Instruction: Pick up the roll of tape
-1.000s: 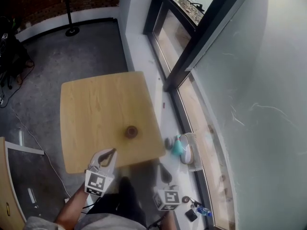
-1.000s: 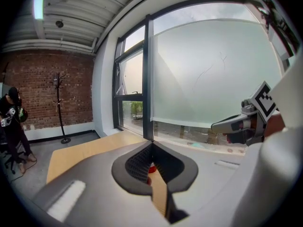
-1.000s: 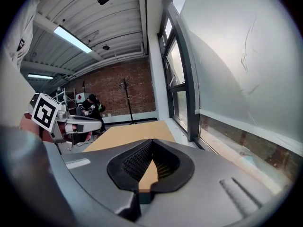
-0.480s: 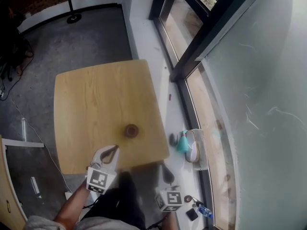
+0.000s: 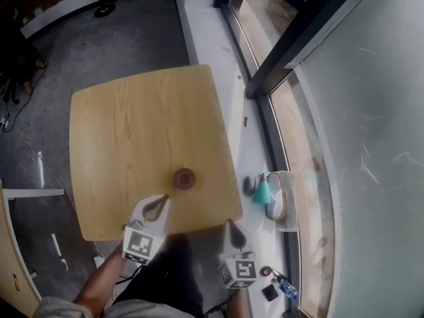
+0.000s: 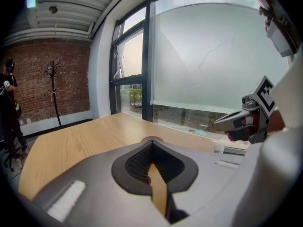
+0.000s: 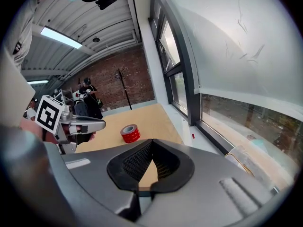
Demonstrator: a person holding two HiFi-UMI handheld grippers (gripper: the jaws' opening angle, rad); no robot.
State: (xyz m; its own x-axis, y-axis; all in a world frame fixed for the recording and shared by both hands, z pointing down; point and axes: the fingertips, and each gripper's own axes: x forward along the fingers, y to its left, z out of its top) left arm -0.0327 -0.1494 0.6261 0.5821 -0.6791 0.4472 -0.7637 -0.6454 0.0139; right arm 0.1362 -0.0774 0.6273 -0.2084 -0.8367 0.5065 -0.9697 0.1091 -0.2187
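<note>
A small roll of red tape (image 5: pixel 185 177) lies flat on the square wooden table (image 5: pixel 132 124), close to its near edge. My left gripper (image 5: pixel 163 198) hangs over that near edge, just short and left of the roll, jaws shut and empty. In the left gripper view only the roll's top rim (image 6: pixel 151 138) shows above my shut left gripper (image 6: pixel 151 142). My right gripper (image 5: pixel 229 222) is off the table's near right corner, also shut and empty. From my right gripper (image 7: pixel 152 141) the tape roll (image 7: pixel 130 133) is ahead and to the left, with the left gripper (image 7: pixel 85 123) beside it.
On the floor right of the table stand a teal spray bottle (image 5: pixel 264 189) and a white tub (image 5: pixel 286 203) against the window frame (image 5: pixel 278 65). Small items (image 5: pixel 270 291) lie near my right hand. A person (image 6: pixel 9 86) and a coat stand (image 6: pixel 53 91) are by the far brick wall.
Both grippers have come down and forward towards the table's near edge, the left one nearing the tape. The head view has shifted, so the table sits higher in the picture.
</note>
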